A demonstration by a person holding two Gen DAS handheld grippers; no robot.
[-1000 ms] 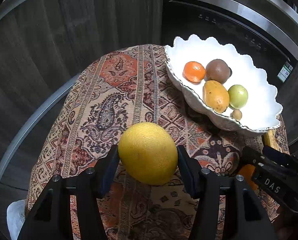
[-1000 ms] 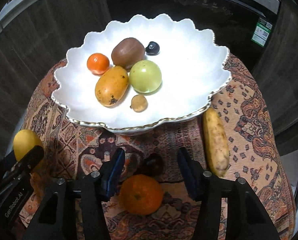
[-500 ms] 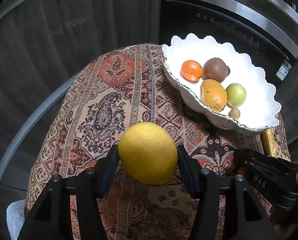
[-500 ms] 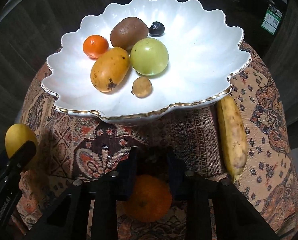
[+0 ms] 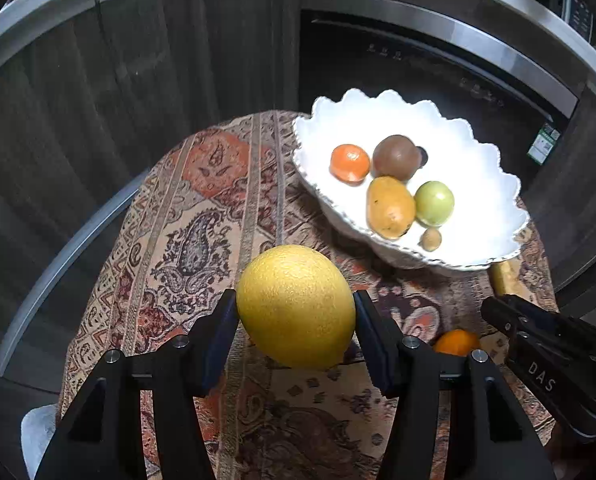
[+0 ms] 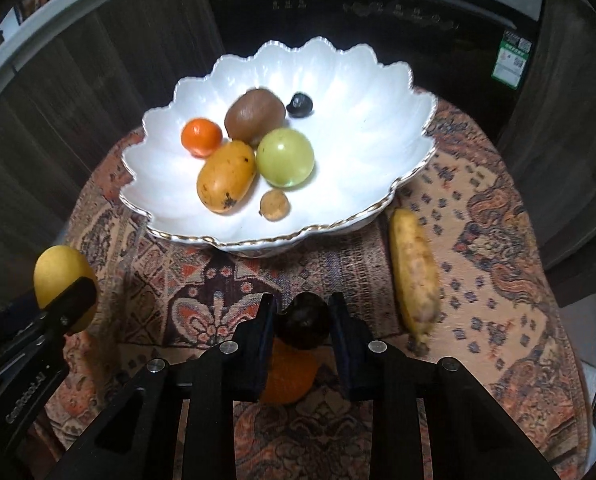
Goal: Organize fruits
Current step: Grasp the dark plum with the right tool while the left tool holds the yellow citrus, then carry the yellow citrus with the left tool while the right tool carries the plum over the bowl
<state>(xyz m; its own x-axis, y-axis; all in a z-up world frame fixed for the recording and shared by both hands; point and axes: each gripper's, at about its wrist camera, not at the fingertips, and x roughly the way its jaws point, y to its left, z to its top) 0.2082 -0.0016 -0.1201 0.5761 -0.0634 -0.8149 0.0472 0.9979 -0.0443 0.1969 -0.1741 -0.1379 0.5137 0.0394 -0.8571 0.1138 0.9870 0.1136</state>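
Lemon (image 5: pixel 296 306) clamped in left gripper (image 5: pixel 296 340); dark plum (image 6: pixel 303 321) pinched in right gripper (image 6: pixel 303 320); carry both level over the scalloped white bowl (image 6: pixel 378 128); release low, clear of resting fruit.

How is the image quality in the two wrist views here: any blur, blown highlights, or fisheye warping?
Left wrist view: sharp; the lemon in the left claw is crisp, but the white bowl is blown out, and the counter edge bows strongly. Right wrist view: softer, the banana smeared by motion blur; the dark fruit in the right claw is underlit; corners vignette black.
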